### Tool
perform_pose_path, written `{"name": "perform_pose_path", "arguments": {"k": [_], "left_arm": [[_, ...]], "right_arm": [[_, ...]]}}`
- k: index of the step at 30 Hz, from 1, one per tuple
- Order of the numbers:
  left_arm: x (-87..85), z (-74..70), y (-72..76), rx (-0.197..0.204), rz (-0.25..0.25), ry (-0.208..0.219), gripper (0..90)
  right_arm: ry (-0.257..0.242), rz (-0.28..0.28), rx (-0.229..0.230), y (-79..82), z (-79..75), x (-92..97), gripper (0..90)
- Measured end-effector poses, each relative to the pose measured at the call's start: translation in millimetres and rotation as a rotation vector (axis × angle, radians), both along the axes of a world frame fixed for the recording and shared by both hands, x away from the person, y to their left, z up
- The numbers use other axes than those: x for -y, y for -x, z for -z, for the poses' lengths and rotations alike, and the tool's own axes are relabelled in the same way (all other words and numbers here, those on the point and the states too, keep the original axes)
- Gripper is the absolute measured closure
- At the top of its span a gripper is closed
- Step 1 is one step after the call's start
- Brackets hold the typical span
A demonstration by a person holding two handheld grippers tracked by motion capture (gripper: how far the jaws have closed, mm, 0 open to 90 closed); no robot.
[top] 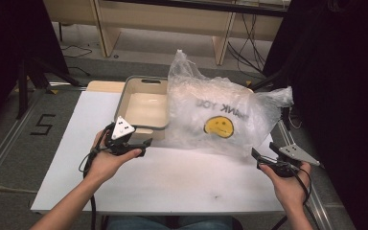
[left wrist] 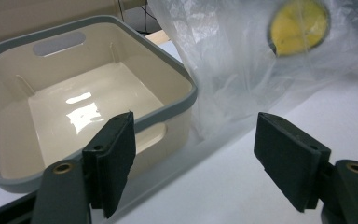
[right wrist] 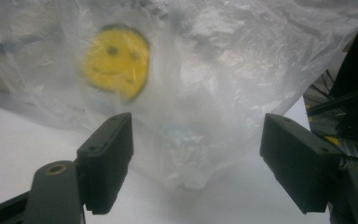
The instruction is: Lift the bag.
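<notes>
A clear plastic bag with a yellow smiley face and mirrored lettering stands puffed up on the white table. It leans against a cream tub with a grey rim, which is empty. My left gripper is open just in front of the tub's near corner, beside the bag's left edge. My right gripper is open at the bag's lower right corner. In the left gripper view, the tub and bag lie beyond the open jaws. In the right gripper view, the bag sits between and beyond the jaws.
The table's front half is bare white surface. A wooden bench and cables stand on the floor behind. Black curtains hang at both sides. A "5" is marked on the floor to the left.
</notes>
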State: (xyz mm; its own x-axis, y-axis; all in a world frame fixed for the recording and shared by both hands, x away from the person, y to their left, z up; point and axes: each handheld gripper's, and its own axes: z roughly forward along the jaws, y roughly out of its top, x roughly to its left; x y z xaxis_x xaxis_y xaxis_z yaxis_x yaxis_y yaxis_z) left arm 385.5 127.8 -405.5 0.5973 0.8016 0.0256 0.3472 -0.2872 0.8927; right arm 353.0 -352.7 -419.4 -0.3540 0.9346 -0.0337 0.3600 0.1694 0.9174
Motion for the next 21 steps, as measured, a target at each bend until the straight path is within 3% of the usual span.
{"name": "perform_pose_path", "arguments": {"k": [21], "left_arm": [[-18.7, 21.2, 23.7, -0.017, 0.005, -0.029, 27.8]], "right_arm": [[0.015, -0.050, -0.056, 14.0, 15.7, 0.8, 28.1]]}}
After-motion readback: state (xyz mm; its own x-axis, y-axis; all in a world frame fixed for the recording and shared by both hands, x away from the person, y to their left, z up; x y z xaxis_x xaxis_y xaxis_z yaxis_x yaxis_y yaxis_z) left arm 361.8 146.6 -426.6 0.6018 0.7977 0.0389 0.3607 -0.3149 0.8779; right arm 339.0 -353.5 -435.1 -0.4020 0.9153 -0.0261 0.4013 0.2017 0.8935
